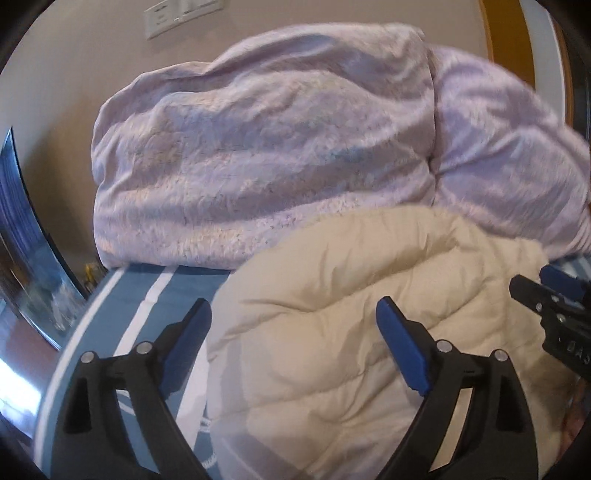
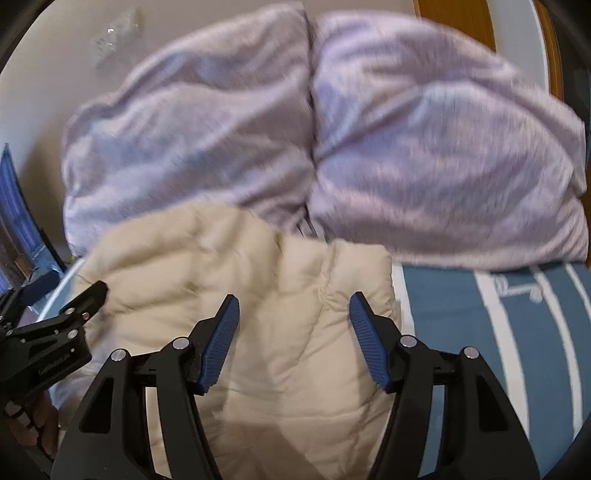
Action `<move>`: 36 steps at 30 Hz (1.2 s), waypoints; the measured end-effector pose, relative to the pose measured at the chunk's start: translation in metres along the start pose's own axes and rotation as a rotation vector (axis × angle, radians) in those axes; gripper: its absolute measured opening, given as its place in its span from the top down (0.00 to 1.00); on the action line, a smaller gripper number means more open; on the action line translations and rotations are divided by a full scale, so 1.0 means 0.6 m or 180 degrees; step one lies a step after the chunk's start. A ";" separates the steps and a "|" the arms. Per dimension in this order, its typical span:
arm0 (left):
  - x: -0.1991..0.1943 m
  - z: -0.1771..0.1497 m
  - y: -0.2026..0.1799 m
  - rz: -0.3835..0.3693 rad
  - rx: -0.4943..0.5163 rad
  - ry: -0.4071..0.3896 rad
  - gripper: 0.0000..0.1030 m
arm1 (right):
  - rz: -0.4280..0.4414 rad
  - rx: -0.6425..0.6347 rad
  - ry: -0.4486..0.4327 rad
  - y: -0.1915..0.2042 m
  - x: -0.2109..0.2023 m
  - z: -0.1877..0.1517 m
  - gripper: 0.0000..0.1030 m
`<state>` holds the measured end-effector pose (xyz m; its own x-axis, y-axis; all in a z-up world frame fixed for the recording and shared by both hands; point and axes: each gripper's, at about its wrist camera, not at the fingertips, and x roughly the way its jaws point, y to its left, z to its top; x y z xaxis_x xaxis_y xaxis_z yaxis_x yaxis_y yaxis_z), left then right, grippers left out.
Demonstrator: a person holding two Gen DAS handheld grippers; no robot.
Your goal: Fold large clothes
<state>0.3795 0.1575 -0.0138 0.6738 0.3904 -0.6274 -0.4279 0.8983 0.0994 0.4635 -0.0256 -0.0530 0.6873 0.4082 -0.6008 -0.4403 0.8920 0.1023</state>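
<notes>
A cream quilted puffer jacket (image 1: 369,314) lies bunched on a blue bedsheet with white stripes (image 1: 140,291). My left gripper (image 1: 293,308) hovers above its left part, blue pads spread wide, nothing pressed between them. The right gripper (image 1: 546,288) shows at the right edge of the left wrist view. In the right wrist view the same jacket (image 2: 280,295) fills the middle, and my right gripper (image 2: 293,301) stands open over it, its pads clear of the fabric. The left gripper (image 2: 88,295) juts in from the left edge there.
A big lilac fleece blanket (image 1: 266,147), folded into two thick bundles (image 2: 424,147), rests just behind the jacket. The striped sheet (image 2: 498,350) stretches to the right. A beige wall, a wall switch plate (image 1: 177,18) and a dark screen (image 1: 26,229) lie beyond the bed.
</notes>
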 end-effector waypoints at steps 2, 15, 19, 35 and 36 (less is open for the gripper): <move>0.020 -0.012 -0.009 0.0016 0.0066 0.0064 0.12 | -0.0024 0.0008 0.0102 -0.009 0.027 -0.017 0.38; 0.079 -0.047 -0.020 -0.0108 -0.0006 0.0116 0.07 | -0.0142 -0.0041 0.0213 -0.011 0.071 -0.044 0.38; 0.091 -0.050 -0.024 -0.0092 0.0012 0.0163 0.06 | -0.0176 -0.0034 0.0237 -0.010 0.075 -0.043 0.38; 0.114 -0.050 -0.030 -0.0123 0.0041 0.0336 0.03 | -0.0217 0.0003 0.0315 -0.013 0.084 -0.037 0.37; 0.115 -0.050 -0.030 -0.0126 0.0040 0.0342 0.03 | -0.0214 0.0008 0.0314 -0.013 0.084 -0.036 0.37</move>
<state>0.4159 0.1621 -0.0818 0.6213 0.3314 -0.7100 -0.3943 0.9153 0.0822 0.4891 -0.0164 -0.1014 0.6549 0.3265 -0.6816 -0.3936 0.9173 0.0612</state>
